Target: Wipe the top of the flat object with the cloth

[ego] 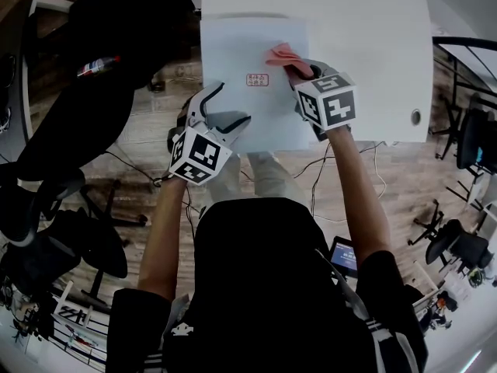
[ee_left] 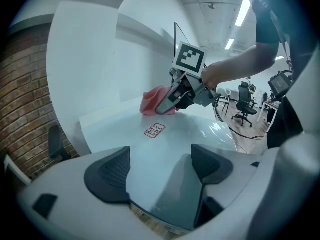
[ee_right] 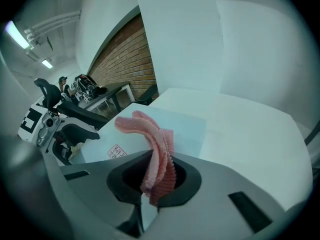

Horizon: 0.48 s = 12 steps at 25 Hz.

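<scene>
A pale flat board with a small red label lies on the white table. My right gripper is shut on a pink cloth at the board's far right part; the cloth sticks up out of the jaws, over the board. My left gripper stands open at the board's near left corner, and the board runs between its pads. From the left gripper view, the right gripper and the cloth sit beyond the label.
The table has a round cable hole at its near right. Black office chairs stand on the wood floor to the left, with cables under the table edge. A tablet lies low on the right. A brick wall is on the left.
</scene>
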{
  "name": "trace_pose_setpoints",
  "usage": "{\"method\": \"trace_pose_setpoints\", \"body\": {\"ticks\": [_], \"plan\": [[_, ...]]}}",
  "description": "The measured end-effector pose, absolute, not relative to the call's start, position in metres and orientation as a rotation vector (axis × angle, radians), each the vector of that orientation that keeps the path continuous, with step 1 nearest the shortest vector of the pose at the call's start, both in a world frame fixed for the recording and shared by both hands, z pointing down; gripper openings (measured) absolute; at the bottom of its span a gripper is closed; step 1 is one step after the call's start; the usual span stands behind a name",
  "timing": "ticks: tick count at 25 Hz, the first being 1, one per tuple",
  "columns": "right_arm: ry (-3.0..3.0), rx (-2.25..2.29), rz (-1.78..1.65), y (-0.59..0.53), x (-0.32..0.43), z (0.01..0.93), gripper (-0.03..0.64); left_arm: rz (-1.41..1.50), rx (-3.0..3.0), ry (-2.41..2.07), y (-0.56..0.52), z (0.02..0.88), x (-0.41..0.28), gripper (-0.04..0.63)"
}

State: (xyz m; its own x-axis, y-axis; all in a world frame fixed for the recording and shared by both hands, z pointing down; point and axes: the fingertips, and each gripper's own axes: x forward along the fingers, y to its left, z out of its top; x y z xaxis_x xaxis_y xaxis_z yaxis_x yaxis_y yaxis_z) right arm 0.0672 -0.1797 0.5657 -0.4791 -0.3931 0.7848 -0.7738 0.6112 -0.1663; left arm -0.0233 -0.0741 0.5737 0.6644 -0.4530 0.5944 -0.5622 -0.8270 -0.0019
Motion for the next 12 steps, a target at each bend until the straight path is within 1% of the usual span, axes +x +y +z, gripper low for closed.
{"method": "trace_pose_setpoints", "body": {"ticks": [6, 12], "plan": [[-2.103, 0.927, 0.667, -0.181, 0.070, 0.565, 0.048, 0.893, 2.695, -0.830, -0.075, 0.573, -0.023, 0.376], [-2.122, 0.873, 0.658, -0.181, 0.046, 0.567, 0.048, 0.894, 2.695, -0.835, -0.074, 0.574, -0.024, 0.376]]}}
